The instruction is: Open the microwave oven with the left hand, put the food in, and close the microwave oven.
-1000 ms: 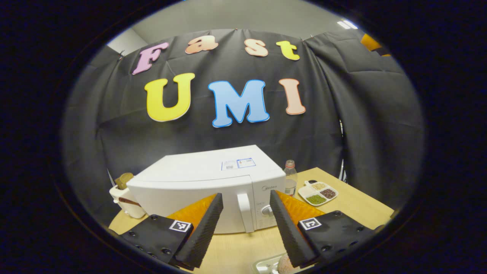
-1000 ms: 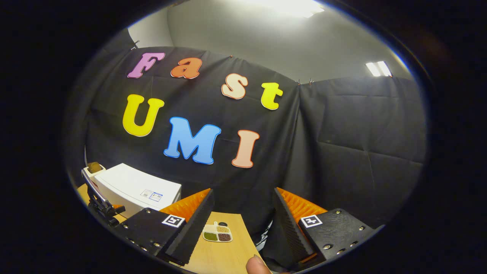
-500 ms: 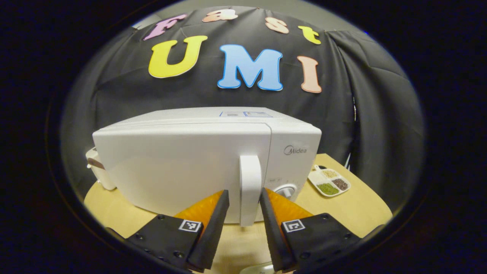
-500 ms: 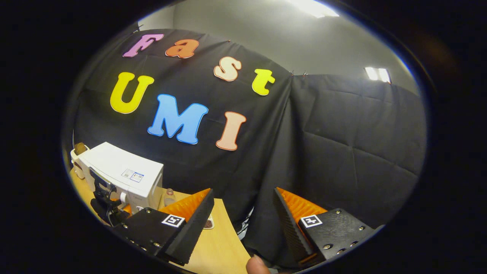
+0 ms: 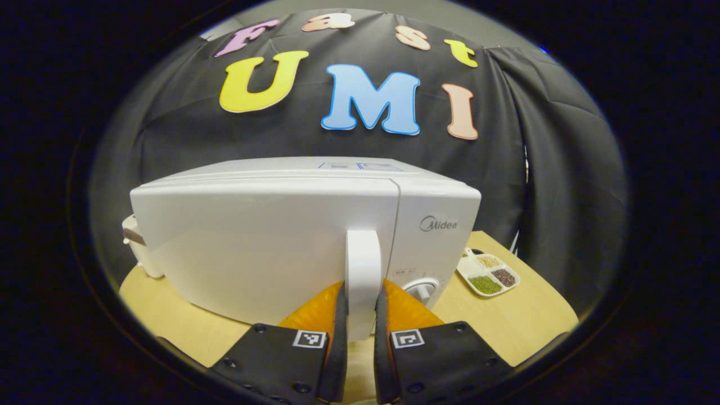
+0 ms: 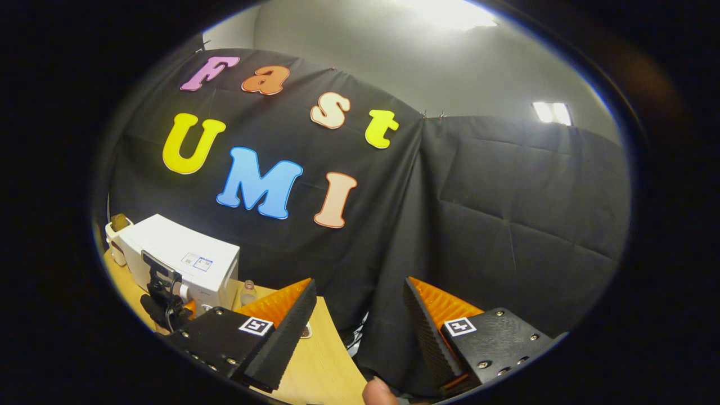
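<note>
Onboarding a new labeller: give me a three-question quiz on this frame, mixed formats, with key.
1. True or false: the white microwave oven has its door open.
2. What is the left gripper closed on? A) the round control knob B) the upright white door handle C) the white divided dish of grains
3. Fill in: the right gripper is ___ and holds nothing.

Key: 1 false, the door sits flush with the front. 2 B, both fingers press on the handle's sides. 3 open, hanging beyond the edge of the light wooden table.
</note>
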`<action>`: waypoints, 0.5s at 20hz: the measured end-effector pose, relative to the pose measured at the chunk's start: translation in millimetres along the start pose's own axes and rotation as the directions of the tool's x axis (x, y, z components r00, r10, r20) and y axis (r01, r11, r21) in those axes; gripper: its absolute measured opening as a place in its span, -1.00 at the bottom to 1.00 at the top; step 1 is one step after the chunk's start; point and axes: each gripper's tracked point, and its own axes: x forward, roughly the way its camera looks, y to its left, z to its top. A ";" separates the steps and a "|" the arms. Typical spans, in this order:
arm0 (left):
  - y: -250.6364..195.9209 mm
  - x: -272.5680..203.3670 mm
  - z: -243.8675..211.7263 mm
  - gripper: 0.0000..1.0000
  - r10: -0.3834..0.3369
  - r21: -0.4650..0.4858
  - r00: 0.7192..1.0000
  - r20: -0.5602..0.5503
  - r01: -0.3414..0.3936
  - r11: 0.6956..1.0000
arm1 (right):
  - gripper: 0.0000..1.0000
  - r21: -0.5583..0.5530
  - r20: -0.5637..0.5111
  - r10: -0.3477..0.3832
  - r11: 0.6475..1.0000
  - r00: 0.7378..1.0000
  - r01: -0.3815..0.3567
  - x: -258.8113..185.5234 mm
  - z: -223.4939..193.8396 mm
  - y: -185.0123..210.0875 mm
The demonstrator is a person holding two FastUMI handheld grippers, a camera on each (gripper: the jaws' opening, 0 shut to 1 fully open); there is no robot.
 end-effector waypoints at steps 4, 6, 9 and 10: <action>0.7 -0.4 0.4 -0.43 -0.007 0.006 1.000 -0.013 0.007 1.000 | 0.87 0.001 0.061 -0.011 1.000 0.998 0.011 -29.2 7.2 -37.1; 0.6 -1.9 2.3 -0.43 -0.005 0.025 1.000 -0.022 0.005 1.000 | 0.87 -0.002 0.070 -0.010 1.000 0.998 0.010 -40.5 3.5 -57.2; 1.7 -1.8 -0.1 -0.57 0.017 0.018 1.000 -0.025 -0.017 1.000 | 0.87 0.014 0.071 0.006 1.000 0.997 -0.007 -56.3 -8.6 -75.7; 2.2 -4.1 0.4 -0.57 0.034 0.015 0.999 -0.032 -0.034 0.999 | 0.87 0.018 0.062 0.011 1.000 0.998 -0.013 -61.4 -15.7 -79.7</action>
